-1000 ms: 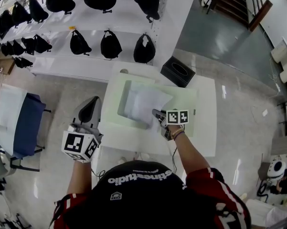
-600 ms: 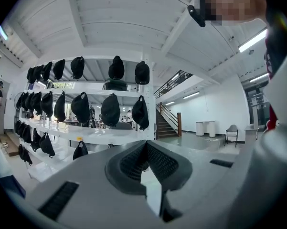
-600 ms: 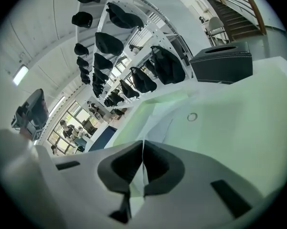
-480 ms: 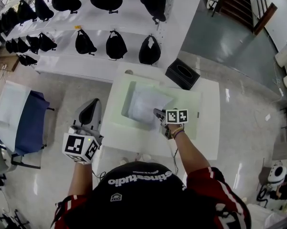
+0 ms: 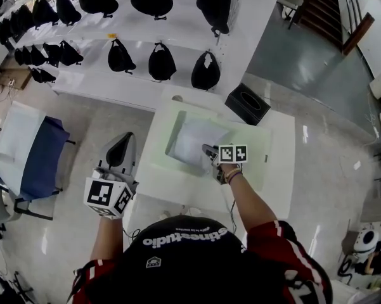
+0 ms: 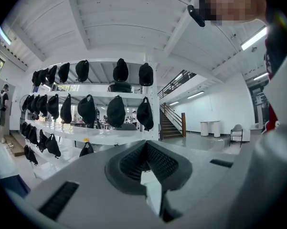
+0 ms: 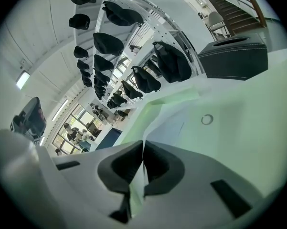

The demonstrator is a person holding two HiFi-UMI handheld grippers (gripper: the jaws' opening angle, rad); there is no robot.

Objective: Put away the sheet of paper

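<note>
**Item:** sheet of paper [image 5: 193,139]. It is lying over the pale green mat [image 5: 250,163], toward the far edge of the table [image 5: 276,170].

**Handling:** I am judging it near weightless, limp, quick to crease and apt to catch air. It is best pinched at an edge, close to a corner.

**Right gripper** [image 5: 210,154]: the jaws are pinching the sheet's near edge.

**Left gripper** [image 5: 118,149]: the jaws are sitting together, empty, and it is hanging beyond the table's left edge.

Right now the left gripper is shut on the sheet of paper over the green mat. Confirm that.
Not the left. The right gripper is shut on the sheet of paper over the green mat; the right gripper view shows its edge pinched between the jaws. The left gripper holds nothing, off the side of the table.
</note>
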